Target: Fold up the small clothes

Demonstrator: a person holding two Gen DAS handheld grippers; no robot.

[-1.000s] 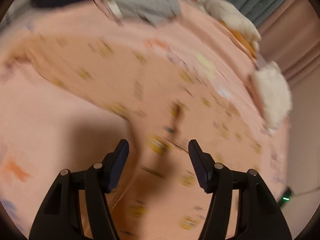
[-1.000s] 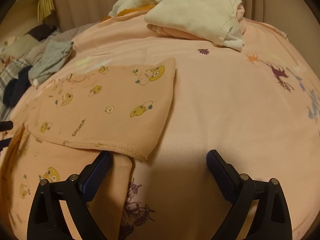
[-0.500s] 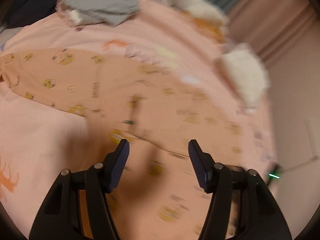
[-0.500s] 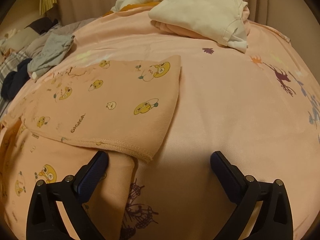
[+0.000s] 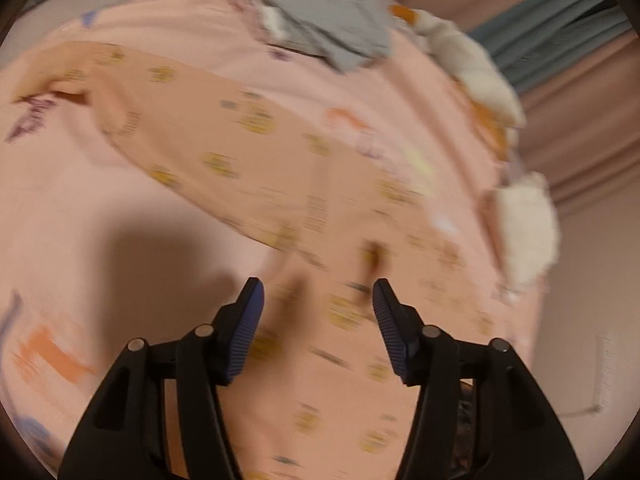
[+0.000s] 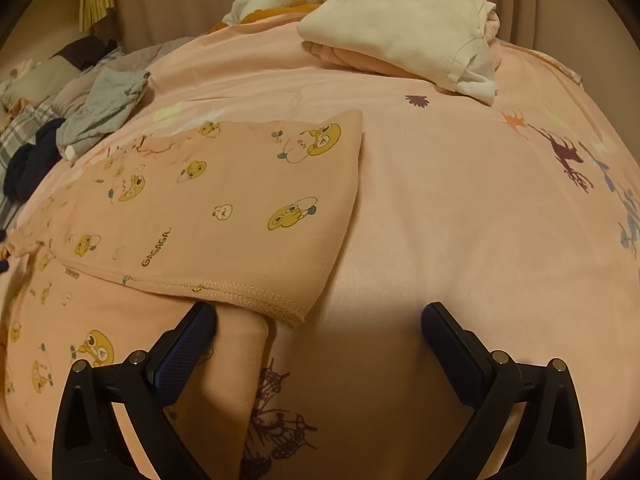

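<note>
A small peach garment with yellow cartoon prints (image 6: 224, 208) lies partly folded on the pink bedspread (image 6: 460, 220); its hemmed edge lies just ahead of my right gripper (image 6: 318, 320). That gripper is open and empty, its left finger over the garment's lower layer. In the blurred left wrist view the same garment (image 5: 256, 152) stretches across the bed. My left gripper (image 5: 316, 300) is open and empty just above it.
A folded cream and pink stack (image 6: 404, 28) lies at the far side of the bed. A grey garment (image 6: 104, 108) and dark clothes (image 6: 28, 164) are piled at the far left. Curtains hang behind the bed.
The left gripper has swung over the garment; its view has shifted and stays blurred. The right gripper has moved slightly closer to the hemmed edge. Both stay open.
</note>
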